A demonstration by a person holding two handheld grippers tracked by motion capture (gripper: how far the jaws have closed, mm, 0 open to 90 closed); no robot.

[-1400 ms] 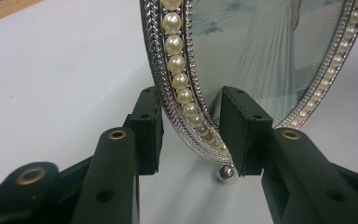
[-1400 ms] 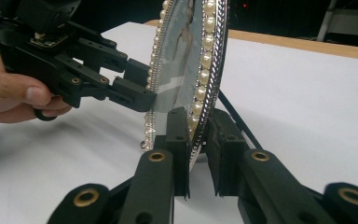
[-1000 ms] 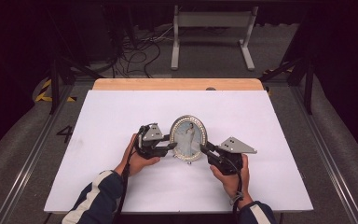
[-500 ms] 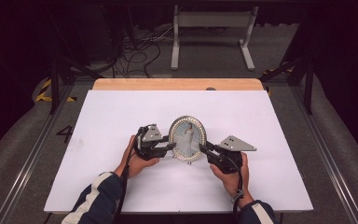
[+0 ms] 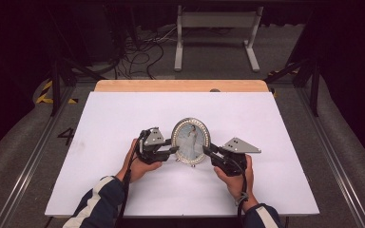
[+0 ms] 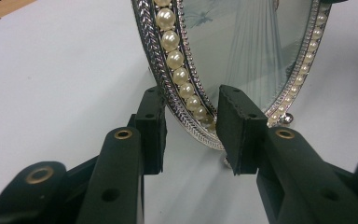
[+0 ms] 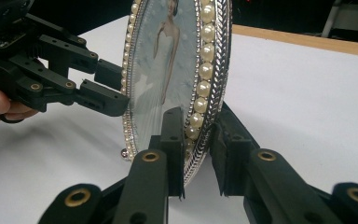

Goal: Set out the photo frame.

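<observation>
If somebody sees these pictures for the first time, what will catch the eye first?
First, the oval silver picture frame edged with pearls, standing upright in the middle of the white table and showing a figure in a white dress. Next, the two black claws: the left claw and the right claw each straddle the frame's rim from opposite sides.

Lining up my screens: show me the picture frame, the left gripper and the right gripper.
picture frame [image 5: 190, 141]: high view, on the photo's middle.
left gripper [image 5: 175, 150]: high view, between its jaw tips at the frame's edge.
right gripper [image 5: 205, 149]: high view, between its jaw tips.
</observation>
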